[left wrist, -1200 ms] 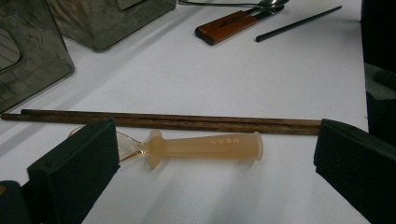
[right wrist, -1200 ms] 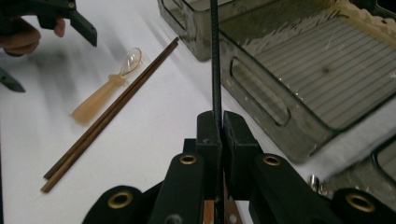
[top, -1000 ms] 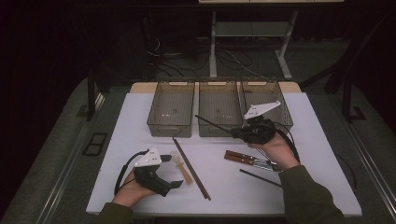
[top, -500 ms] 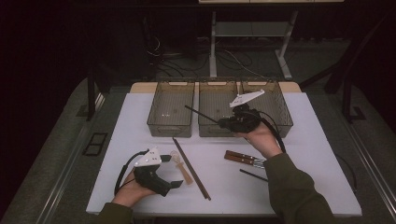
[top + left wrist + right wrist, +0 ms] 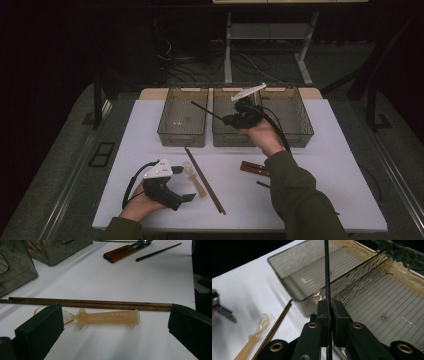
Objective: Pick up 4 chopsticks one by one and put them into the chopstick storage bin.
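Overhead, right gripper (image 5: 227, 119) jaws clamping black chopstick (image 5: 207, 111), above middle bin (image 5: 225, 137)

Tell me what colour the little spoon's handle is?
The little spoon has a pale, see-through orange handle. The left gripper view shows it best.

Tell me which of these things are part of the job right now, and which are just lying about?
In use:
- right gripper, shut on the black chopstick
- middle bin, under that gripper

Lying about:
- wooden chopsticks
- amber spoon, between the open left gripper jaws, untouched
- wood-handled cutlery
- other black chopstick
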`<state>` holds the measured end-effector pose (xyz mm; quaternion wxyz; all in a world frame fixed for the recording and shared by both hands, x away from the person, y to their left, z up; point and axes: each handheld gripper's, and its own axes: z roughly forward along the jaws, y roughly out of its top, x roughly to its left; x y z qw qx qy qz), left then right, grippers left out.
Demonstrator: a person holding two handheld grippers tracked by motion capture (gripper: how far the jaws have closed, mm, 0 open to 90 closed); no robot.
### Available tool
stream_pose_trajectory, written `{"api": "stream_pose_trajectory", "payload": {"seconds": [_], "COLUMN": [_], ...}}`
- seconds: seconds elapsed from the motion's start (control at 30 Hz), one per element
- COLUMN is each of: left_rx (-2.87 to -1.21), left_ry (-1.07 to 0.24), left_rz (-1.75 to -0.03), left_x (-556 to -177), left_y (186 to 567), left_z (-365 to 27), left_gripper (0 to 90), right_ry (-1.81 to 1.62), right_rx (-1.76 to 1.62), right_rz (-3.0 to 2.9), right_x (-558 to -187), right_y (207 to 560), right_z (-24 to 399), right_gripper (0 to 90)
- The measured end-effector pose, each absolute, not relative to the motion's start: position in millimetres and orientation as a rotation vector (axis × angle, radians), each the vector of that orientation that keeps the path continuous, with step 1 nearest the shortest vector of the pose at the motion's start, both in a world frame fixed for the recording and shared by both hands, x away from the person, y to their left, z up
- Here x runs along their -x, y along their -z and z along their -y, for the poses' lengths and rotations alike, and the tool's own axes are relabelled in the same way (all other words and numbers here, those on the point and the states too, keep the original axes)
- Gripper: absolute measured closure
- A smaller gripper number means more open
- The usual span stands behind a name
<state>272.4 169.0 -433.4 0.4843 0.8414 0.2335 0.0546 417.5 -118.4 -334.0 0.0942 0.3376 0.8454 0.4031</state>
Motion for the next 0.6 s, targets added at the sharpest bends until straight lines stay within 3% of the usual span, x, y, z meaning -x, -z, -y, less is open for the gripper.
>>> {"api": "stream_pose_trajectory", "payload": {"seconds": [0.6], "left_rx": [-2.031], "left_ry": [-0.120], "left_rz": [-0.538], "left_x": [-272], "left_y": [432], "left_z": [-169], "left_gripper": [0.0], "right_ry": [-1.103], "right_rx": [-1.089], "right_rz": [-2.514], "right_x": [-461], "right_y": [345], "right_z": [59], "right_gripper": [85.9]}}
